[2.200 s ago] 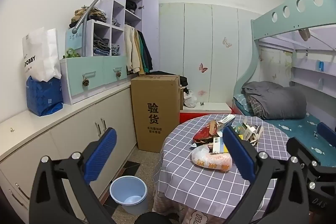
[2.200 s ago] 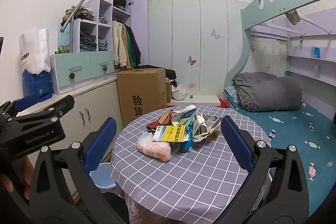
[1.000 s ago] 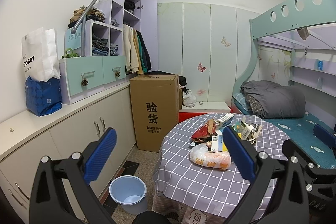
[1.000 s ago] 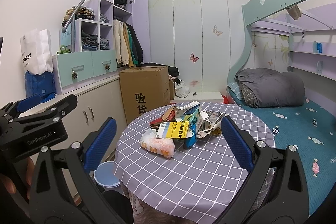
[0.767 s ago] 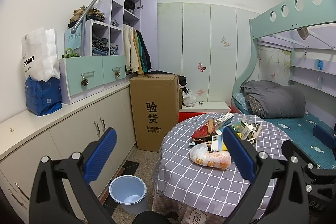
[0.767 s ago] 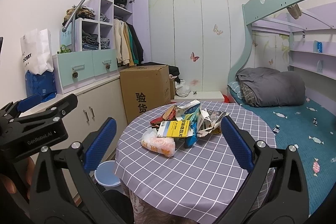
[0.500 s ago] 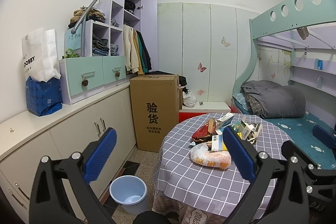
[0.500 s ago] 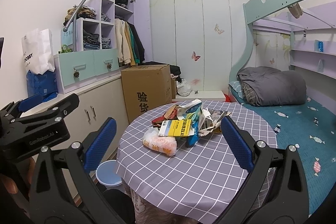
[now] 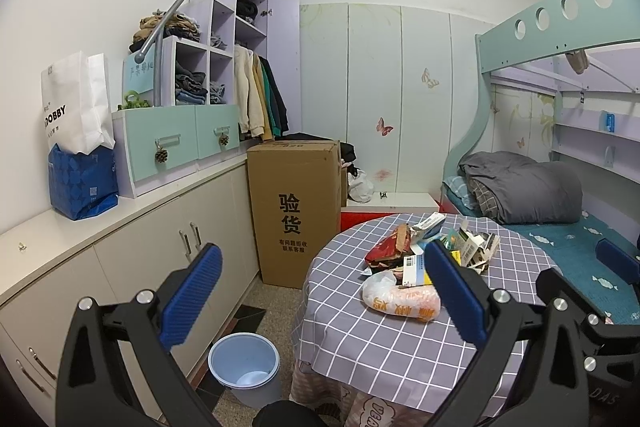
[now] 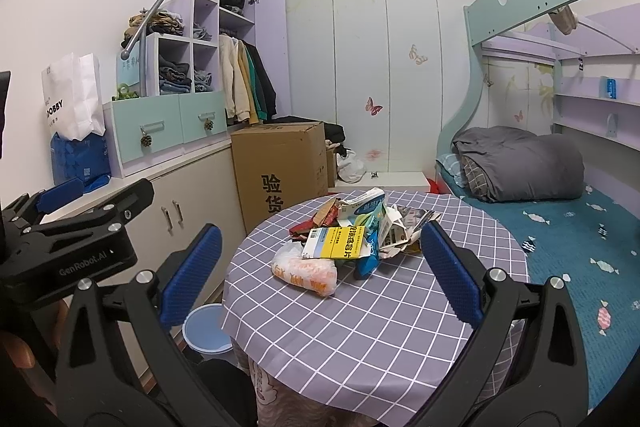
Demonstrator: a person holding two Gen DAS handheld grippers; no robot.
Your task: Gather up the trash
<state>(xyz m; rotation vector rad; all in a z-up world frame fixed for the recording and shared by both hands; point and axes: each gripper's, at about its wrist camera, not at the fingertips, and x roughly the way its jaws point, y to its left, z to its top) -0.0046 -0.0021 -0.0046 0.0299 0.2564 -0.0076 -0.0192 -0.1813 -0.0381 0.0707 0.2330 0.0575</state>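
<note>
Trash pile [image 10: 352, 231] heaped on table [image 10: 380, 327], lower items hidden; bin [image 9: 245, 367] beside; both grippers' fingers [image 9: 192, 291] spread wide, empty.

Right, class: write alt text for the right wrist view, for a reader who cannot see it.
An open right gripper faces a pile of trash on a round table with a checked cloth. A blue bin stands on the floor to the left, and a bunk bed fills the right.
</note>
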